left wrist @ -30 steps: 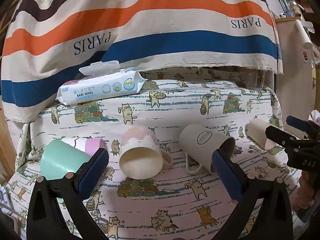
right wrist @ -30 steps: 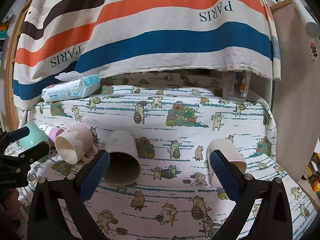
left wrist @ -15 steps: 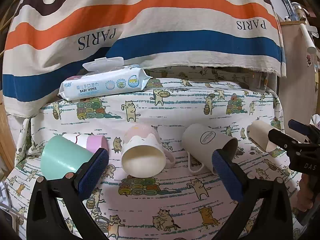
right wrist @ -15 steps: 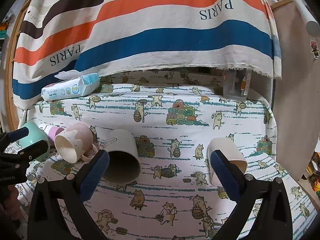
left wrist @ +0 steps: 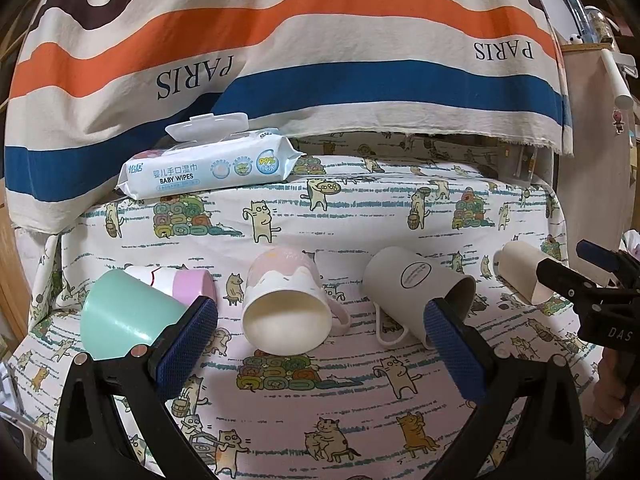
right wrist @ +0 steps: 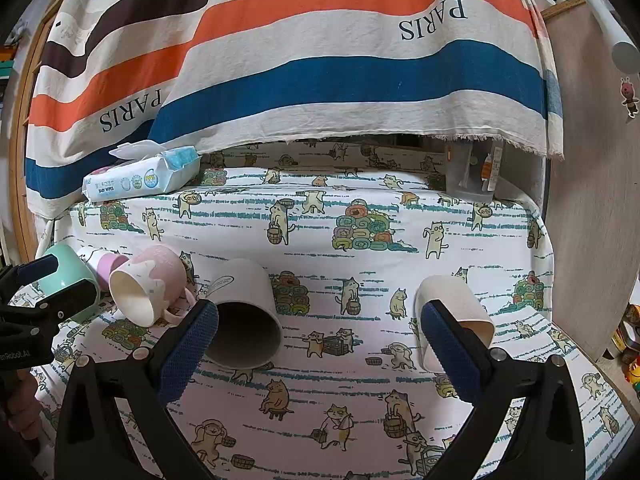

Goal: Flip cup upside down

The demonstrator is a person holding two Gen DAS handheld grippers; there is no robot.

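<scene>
Several cups lie on their sides in a row on the cat-print cloth. From left: a mint cup (left wrist: pixel 120 316), a small pink-and-white cup (left wrist: pixel 176 282), a pink-and-white mug (left wrist: pixel 286 304), a grey mug (left wrist: pixel 420 292) and a cream cup (left wrist: pixel 522 272). In the right wrist view they show as mint cup (right wrist: pixel 70 276), pink mug (right wrist: pixel 148 286), grey mug (right wrist: pixel 246 316) and cream cup (right wrist: pixel 454 306). My left gripper (left wrist: pixel 320 344) is open and empty, just before the pink mug. My right gripper (right wrist: pixel 318 344) is open and empty, between the grey mug and the cream cup.
A pack of baby wipes (left wrist: pixel 208 168) lies at the back left. A striped PARIS cloth (left wrist: pixel 320 60) hangs behind the table. A clear container (right wrist: pixel 474 176) stands at the back right. A wooden panel (right wrist: pixel 592 200) borders the right side.
Both grippers have drifted slightly; the left view has shifted a little, so the cups sit slightly lower and further right. No cup has moved. Both stay open.
</scene>
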